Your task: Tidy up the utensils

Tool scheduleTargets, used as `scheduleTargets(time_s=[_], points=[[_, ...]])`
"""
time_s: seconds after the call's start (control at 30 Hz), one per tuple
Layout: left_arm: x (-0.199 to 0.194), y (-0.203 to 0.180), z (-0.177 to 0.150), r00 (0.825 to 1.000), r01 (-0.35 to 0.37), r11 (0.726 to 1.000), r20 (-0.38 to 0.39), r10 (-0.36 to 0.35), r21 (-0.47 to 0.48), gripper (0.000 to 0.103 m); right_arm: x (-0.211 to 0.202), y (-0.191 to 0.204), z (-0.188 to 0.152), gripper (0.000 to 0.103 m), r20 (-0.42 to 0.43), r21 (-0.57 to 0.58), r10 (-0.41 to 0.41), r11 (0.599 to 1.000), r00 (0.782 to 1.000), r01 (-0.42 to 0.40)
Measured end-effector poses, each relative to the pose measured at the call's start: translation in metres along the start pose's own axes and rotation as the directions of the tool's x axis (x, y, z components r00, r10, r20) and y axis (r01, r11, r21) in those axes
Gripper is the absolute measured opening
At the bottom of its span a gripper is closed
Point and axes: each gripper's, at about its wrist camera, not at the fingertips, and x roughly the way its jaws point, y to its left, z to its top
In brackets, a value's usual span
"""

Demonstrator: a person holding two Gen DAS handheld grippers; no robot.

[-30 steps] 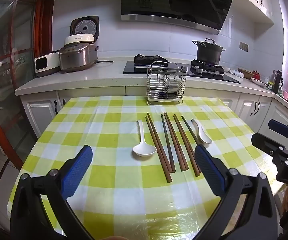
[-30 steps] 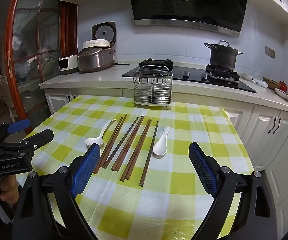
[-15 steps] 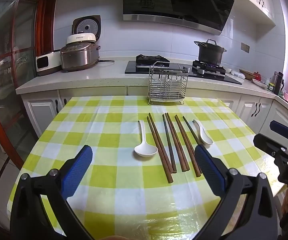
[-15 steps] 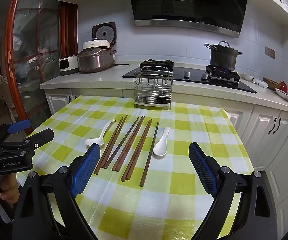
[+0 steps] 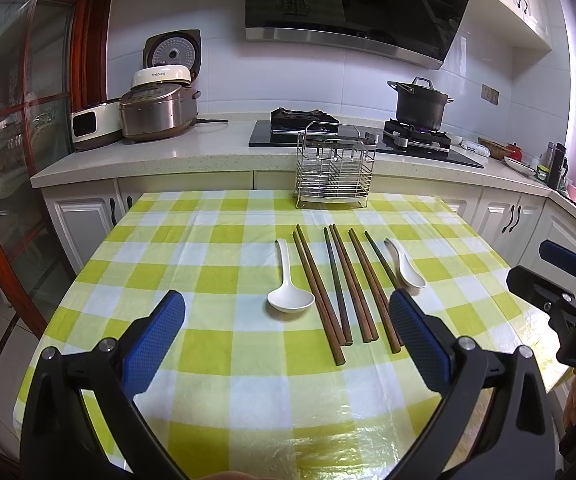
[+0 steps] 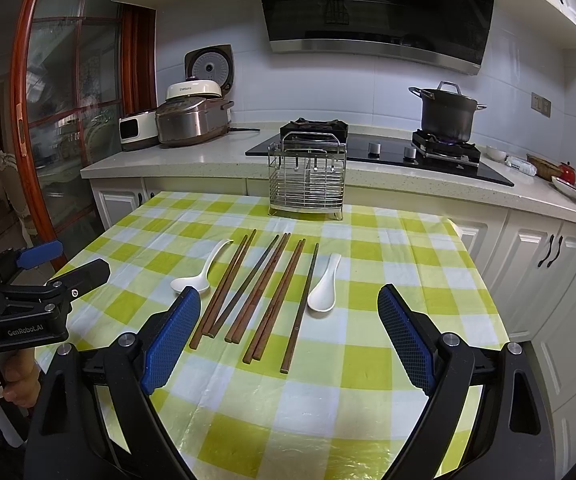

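Note:
Several brown chopsticks [image 5: 344, 284] [image 6: 264, 292] lie side by side on the yellow-green checked tablecloth [image 5: 216, 272] [image 6: 368, 340]. A large white spoon [image 5: 288, 280] [image 6: 202, 270] rests to their left and a smaller white spoon [image 5: 406, 264] [image 6: 325, 290] to their right. A wire utensil rack [image 5: 334, 166] [image 6: 308, 174] stands empty at the table's far edge. My left gripper [image 5: 288, 320] hovers open near the table's front, nothing between its blue pads. My right gripper [image 6: 290, 316] is likewise open and empty, just short of the chopstick ends.
Behind the table runs a white counter [image 5: 192, 156] with a rice cooker [image 5: 156, 108], a hob [image 6: 368, 152] and a black pot [image 6: 446, 112]. White cabinets [image 6: 548, 264] stand close on the right. A hand [image 6: 12, 376] grips the left tool's handle at the far left.
Both views have crept slightly; the utensils sit a touch further right in the left wrist view. Nothing on the table has moved and both grippers stay open.

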Motion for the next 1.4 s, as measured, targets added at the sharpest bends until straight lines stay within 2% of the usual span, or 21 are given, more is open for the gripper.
scheduleTargets(time_s=[1.4], points=[[0.001,-0.003,-0.0043,1.0,0.001,1.0,-0.008,-0.001,-0.003,0.099,-0.0003,-0.0012,0.0023,0.085,-0.001,0.003,-0.011,1.0,1.0,0.011]])
